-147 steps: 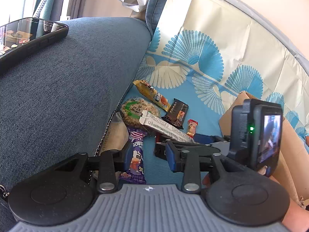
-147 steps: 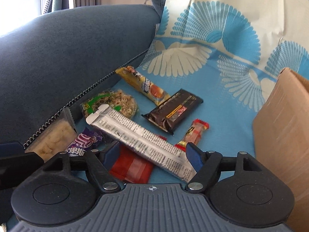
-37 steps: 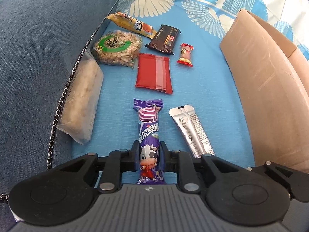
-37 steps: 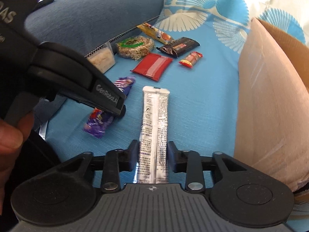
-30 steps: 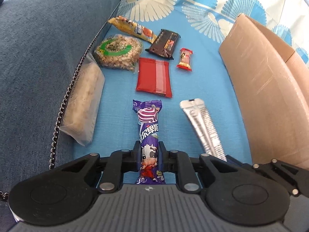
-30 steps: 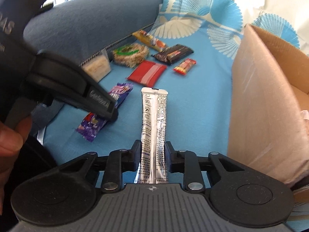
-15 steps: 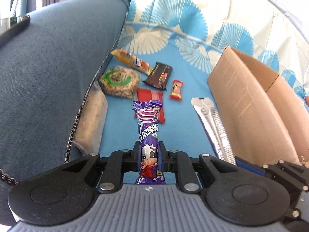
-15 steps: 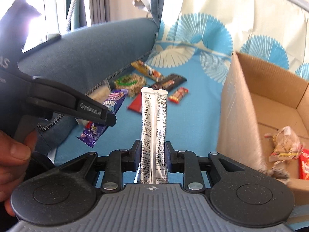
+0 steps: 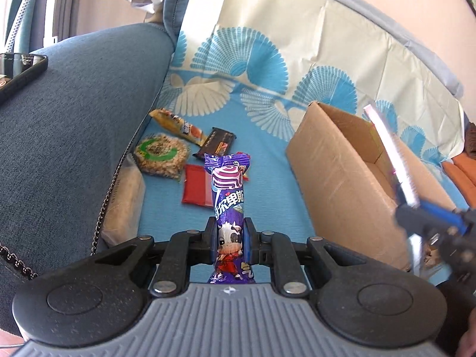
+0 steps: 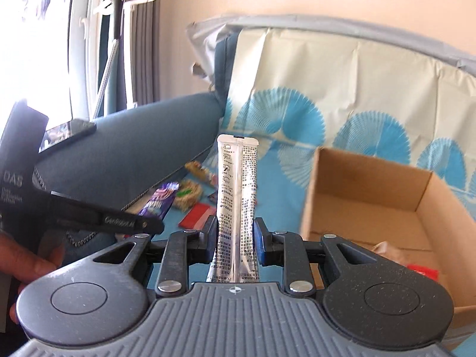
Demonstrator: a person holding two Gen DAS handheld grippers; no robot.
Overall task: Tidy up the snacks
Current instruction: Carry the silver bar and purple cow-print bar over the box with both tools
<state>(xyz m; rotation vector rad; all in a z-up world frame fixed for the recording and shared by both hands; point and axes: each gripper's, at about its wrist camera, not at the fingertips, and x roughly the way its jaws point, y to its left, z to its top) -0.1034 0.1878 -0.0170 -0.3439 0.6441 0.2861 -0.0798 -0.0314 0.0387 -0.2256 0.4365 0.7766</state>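
My left gripper (image 9: 229,245) points forward and somewhat downward, its jaws clamped on the purple snack bar (image 9: 228,205), which stands up between them. My right gripper (image 10: 236,239) is tilted the same way, jaws pressed on the silver sachet (image 10: 237,190). My left hand (image 10: 28,263) wraps its gripper's handle.

glossy purple wrapper (image 9: 228,205), shiny foil sachet (image 10: 236,196), matt cardboard box (image 10: 369,196), woven blue armrest (image 9: 74,113)
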